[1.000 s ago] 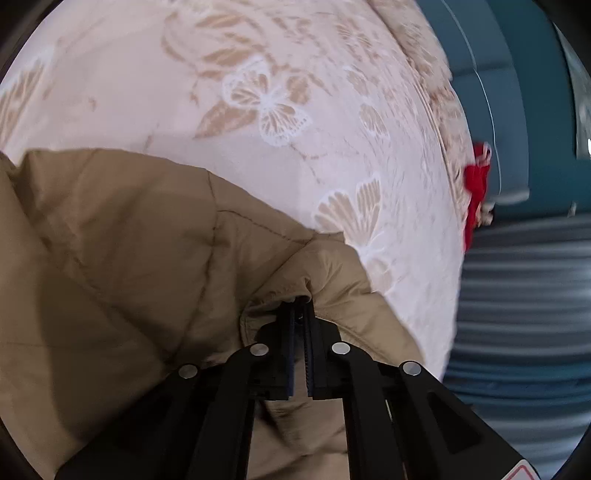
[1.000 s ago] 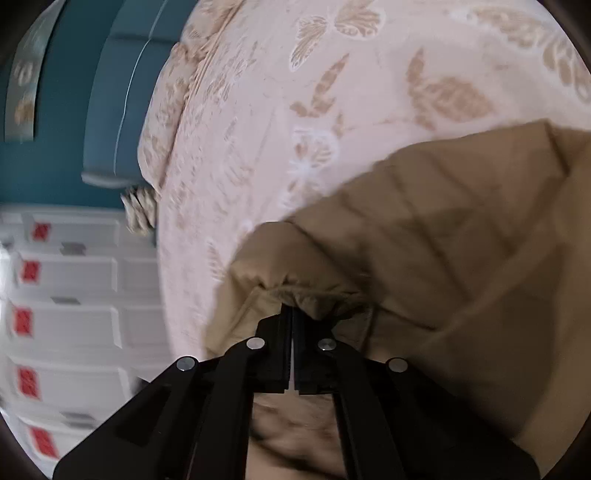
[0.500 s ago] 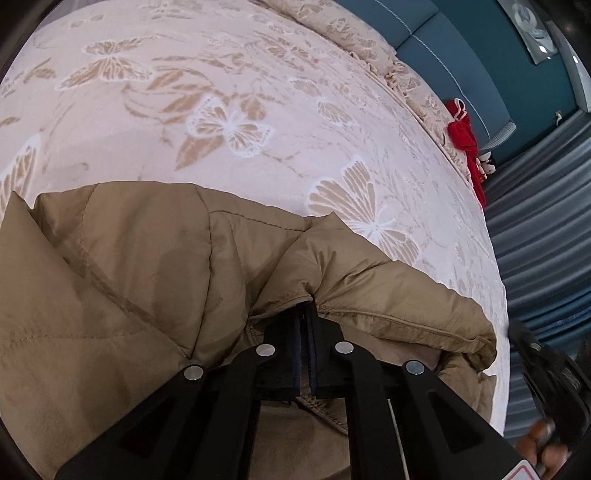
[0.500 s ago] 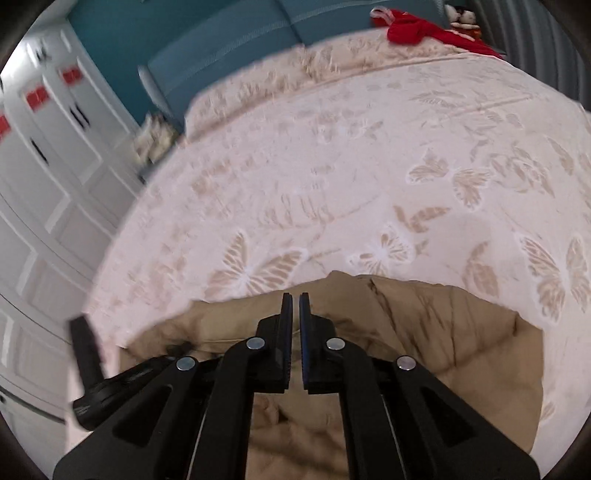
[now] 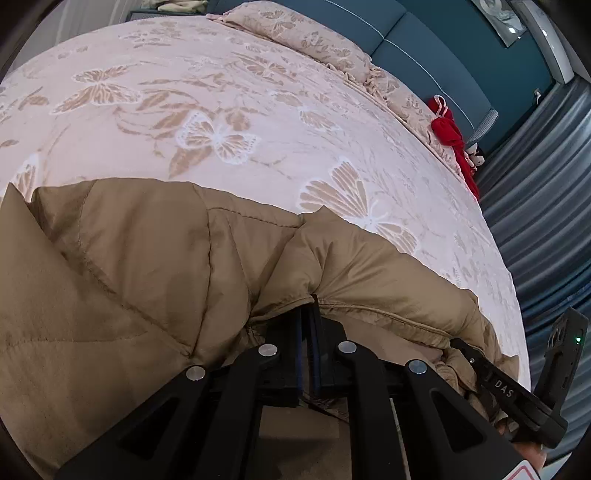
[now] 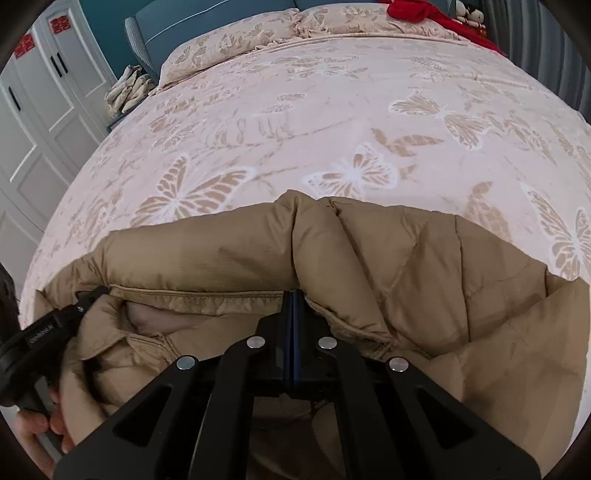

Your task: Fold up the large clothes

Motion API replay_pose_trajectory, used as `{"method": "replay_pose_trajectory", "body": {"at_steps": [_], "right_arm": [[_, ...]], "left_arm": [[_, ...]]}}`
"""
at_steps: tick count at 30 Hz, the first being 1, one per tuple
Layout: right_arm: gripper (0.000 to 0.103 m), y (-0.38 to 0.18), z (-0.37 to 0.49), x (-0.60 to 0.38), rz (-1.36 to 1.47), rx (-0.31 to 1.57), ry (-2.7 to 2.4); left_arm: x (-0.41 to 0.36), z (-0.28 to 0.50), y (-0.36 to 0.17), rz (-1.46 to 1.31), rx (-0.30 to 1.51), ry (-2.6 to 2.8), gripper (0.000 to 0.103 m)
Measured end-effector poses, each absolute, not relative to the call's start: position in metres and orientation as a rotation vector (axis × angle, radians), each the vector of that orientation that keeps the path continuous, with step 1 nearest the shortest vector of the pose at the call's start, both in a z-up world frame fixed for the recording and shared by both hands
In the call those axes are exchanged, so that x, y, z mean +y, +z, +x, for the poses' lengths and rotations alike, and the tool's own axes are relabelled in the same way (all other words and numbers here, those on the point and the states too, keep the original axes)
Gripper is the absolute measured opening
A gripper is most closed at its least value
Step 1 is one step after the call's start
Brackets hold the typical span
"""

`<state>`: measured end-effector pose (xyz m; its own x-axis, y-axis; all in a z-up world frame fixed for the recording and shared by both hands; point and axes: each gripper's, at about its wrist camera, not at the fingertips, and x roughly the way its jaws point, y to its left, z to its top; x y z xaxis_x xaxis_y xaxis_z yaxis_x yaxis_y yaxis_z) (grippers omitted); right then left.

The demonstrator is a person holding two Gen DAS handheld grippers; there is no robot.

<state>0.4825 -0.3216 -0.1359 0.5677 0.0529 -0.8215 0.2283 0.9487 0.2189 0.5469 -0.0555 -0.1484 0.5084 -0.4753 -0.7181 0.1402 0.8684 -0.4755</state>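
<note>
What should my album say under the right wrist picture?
Right hand-held gripper pinching a puffy tan quilted jacket on the butterfly-print bedspread.

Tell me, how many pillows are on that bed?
2: one pillow at the head's left side, another pillow beside it toward the red cloth. Others may be hidden.

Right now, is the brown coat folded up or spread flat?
Folded over, not flat: the coat is doubled and bunched on the bed, each gripper pinching its hem.
</note>
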Motion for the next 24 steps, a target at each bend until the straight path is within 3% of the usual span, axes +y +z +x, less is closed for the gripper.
{"method": "replay_pose_trajectory", "body": {"at_steps": [14, 24], "right_arm": [[0.0, -0.144, 0.487, -0.309, 0.214, 0.915, -0.155], [0.0, -0.133, 0.471, -0.324, 0.31, 0.929, -0.107]], "left_arm": [[-0.065, 0.541, -0.152, -0.313, 0.908, -0.354, 0.01], [-0.055, 0.527, -0.142, -0.323, 0.911, -0.357, 0.01]]}}
